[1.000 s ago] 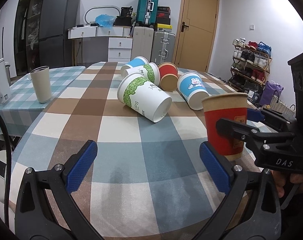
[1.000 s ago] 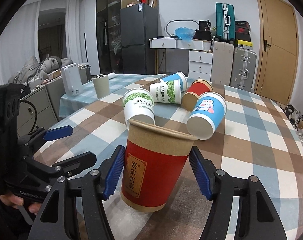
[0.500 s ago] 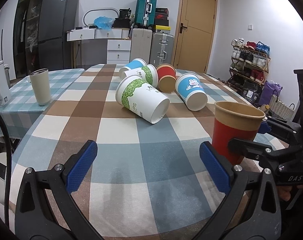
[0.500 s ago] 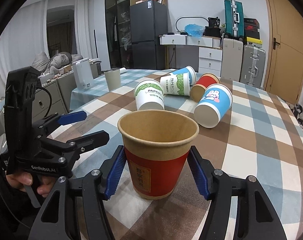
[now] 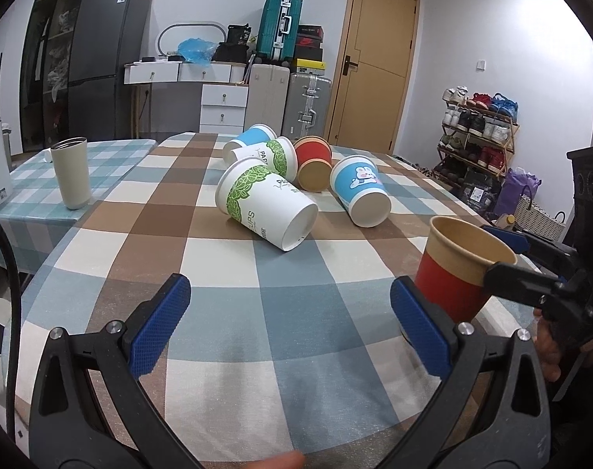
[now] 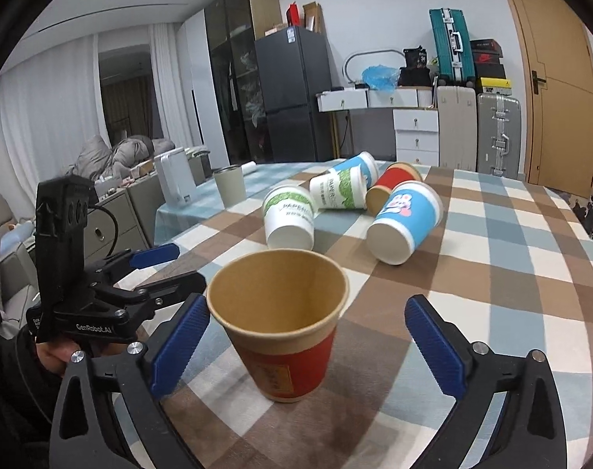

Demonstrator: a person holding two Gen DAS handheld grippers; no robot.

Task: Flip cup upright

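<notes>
Right gripper (image 6: 308, 348) is spread wide, its ribbed blue pads clear of the red paper cup (image 6: 282, 324), which stands upright, mouth up, on the checked tablecloth (image 6: 491, 273) at twelve o'clock. Left gripper (image 5: 292, 328) is spread too, empty. Five smooth tapered cups lie tipped beyond, the green-leaf cup (image 5: 267, 205) nearest.

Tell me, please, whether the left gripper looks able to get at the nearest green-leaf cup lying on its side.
Probably yes: the left gripper is open and empty, and only bare tablecloth lies between it and the green-leaf cup.
</notes>
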